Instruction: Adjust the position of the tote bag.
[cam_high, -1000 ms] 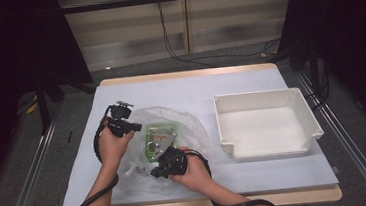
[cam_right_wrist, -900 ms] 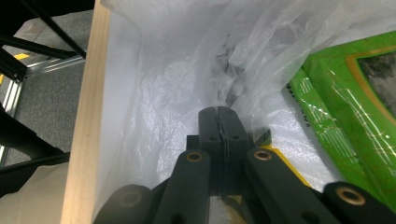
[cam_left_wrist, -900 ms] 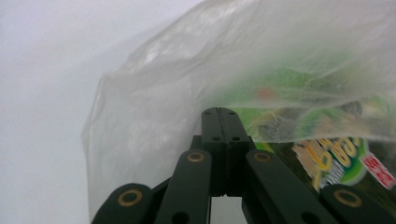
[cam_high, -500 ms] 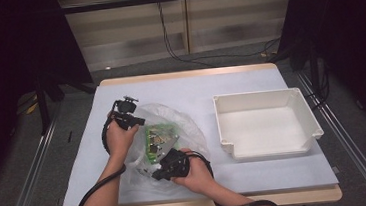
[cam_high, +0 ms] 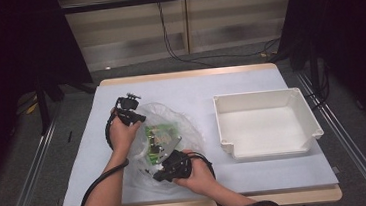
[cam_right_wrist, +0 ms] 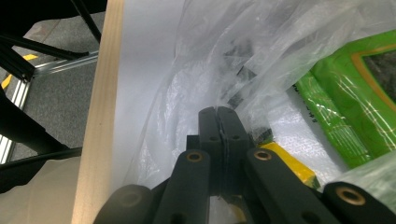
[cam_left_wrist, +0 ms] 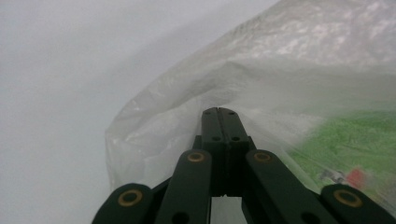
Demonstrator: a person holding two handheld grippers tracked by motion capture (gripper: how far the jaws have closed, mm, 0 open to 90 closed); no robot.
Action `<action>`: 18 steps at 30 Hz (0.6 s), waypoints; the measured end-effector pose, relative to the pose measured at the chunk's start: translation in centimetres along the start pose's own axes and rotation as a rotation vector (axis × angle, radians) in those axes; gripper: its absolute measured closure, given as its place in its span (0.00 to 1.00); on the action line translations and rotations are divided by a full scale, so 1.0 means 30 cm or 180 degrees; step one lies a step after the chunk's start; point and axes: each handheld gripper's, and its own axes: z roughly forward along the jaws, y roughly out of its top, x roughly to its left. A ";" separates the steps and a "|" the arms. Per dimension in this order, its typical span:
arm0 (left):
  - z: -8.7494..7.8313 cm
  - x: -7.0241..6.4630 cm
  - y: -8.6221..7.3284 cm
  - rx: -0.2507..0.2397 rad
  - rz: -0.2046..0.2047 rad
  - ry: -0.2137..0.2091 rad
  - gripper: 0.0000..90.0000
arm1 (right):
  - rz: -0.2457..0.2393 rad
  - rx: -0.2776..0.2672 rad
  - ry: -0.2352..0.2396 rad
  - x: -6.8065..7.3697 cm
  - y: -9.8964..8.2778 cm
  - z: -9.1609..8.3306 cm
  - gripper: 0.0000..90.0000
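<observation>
I stand at a table covered in pale cloth (cam_high: 249, 84). On my left, my left gripper (cam_high: 130, 112) pinches the far edge of a clear plastic bag (cam_high: 183, 128), its jaws clenched tight on the film (cam_left_wrist: 177, 107). The bag lies crumpled left of the table's centre, with a green packet (cam_high: 159, 135) inside. Nearer to me, my right gripper (cam_high: 169, 169) has its jaws closed on the bag's near edge (cam_right_wrist: 205, 65), close to the wooden table rim (cam_right_wrist: 100, 116). On the right sits a white tray (cam_high: 267, 146), well apart from the bag
</observation>
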 end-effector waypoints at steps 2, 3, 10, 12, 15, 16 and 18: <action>0.001 0.006 0.003 0.0025 0.0028 -0.0010 1.00 | 0.0025 0.0008 0.0002 0.002 -0.002 -0.002 1.00; 0.008 0.003 0.003 -0.0017 -0.0040 -0.0027 1.00 | 0.0028 -0.0002 0.0005 0.002 -0.003 -0.001 1.00; 0.015 0.004 0.018 0.0009 -0.0013 -0.0005 1.00 | 0.0025 -0.0007 0.0004 0.004 -0.005 -0.002 1.00; 0.016 0.006 0.023 0.0040 -0.0005 0.0007 1.00 | 0.0003 -0.0015 0.0000 0.003 -0.006 -0.002 1.00; 0.024 0.007 0.031 0.0031 -0.0014 0.0033 1.00 | -0.0012 -0.0017 -0.0003 0.004 -0.007 -0.002 1.00; 0.026 0.008 0.032 0.0017 -0.0014 0.0034 1.00 | 0.0000 -0.0019 -0.0003 0.005 -0.007 -0.002 1.00; 0.029 0.012 0.038 0.0045 0.0020 0.0054 1.00 | 0.0002 -0.0021 -0.0004 0.006 -0.007 -0.002 1.00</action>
